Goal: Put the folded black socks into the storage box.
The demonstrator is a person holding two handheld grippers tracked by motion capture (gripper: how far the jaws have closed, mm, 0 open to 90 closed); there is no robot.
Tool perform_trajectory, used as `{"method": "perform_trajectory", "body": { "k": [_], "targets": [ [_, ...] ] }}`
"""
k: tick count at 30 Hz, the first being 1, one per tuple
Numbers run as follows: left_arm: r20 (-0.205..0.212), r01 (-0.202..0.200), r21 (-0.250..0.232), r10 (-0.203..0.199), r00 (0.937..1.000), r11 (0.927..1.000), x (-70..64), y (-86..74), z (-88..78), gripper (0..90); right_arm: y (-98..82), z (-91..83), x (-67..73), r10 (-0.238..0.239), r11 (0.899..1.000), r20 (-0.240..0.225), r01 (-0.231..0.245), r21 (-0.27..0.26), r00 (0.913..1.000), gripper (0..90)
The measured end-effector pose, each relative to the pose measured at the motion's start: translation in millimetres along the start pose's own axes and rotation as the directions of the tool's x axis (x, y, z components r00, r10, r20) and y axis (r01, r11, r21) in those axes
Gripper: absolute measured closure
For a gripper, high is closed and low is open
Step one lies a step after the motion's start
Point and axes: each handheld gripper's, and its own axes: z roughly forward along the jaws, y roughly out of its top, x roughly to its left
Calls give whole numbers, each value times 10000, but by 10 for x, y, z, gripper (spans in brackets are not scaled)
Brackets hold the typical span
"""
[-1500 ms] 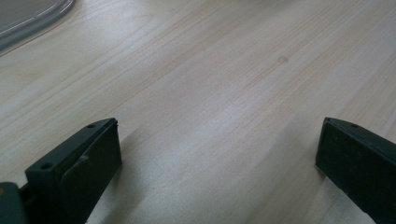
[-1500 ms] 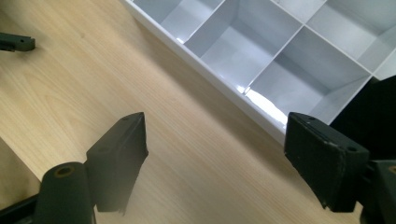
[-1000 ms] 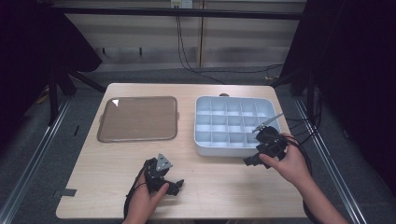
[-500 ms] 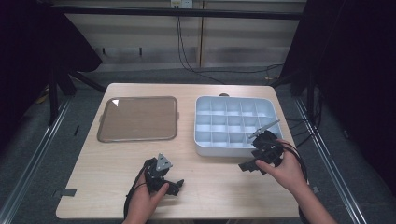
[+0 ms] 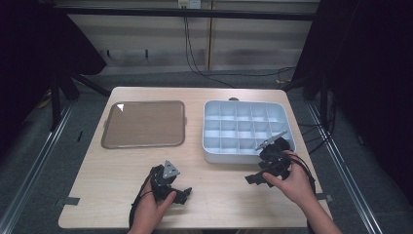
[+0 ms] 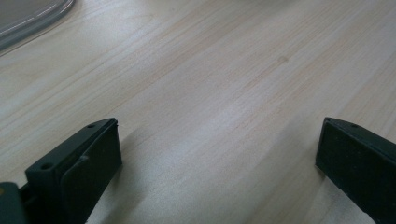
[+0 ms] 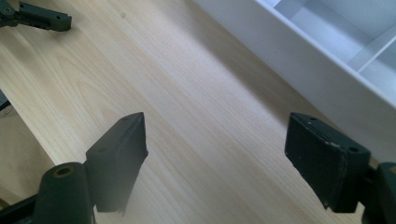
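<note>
Light wooden table [image 5: 219, 192], left gripper [image 5: 181, 195] low at near edge, jaws spread wide over bare wood, right gripper [image 5: 255, 178] jaws wide, beside near wall of white compartment tray [image 5: 229, 157], brown tray [image 5: 144, 124] far left

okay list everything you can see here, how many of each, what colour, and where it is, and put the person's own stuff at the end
table: one, light wood, centre of the high view, on a grey floor.
tray: one, brownish with a pale rim, flat on the table's left half, nothing on it.
compartment box: one, white to pale blue, on the table's right half; the cells that show look empty.
cables: a few, black, on the floor beyond the table.
left gripper: one, black with a grey plate on top, near the table's front edge, jaws open over bare wood.
right gripper: one, black, at the box's near right corner, jaws open over bare wood.
hands: two, one on each gripper, entering from the bottom.
</note>
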Motion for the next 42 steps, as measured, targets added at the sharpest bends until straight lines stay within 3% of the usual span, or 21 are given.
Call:
{"method": "perform_trajectory", "body": {
  "k": [42],
  "targets": [
    [4, 9, -3, -9, 10000, 10000, -1, 0, 0, 0, -182, 455, 167, -32, 9998, -264, 27, -200, 9996, 199]
  ]
}}
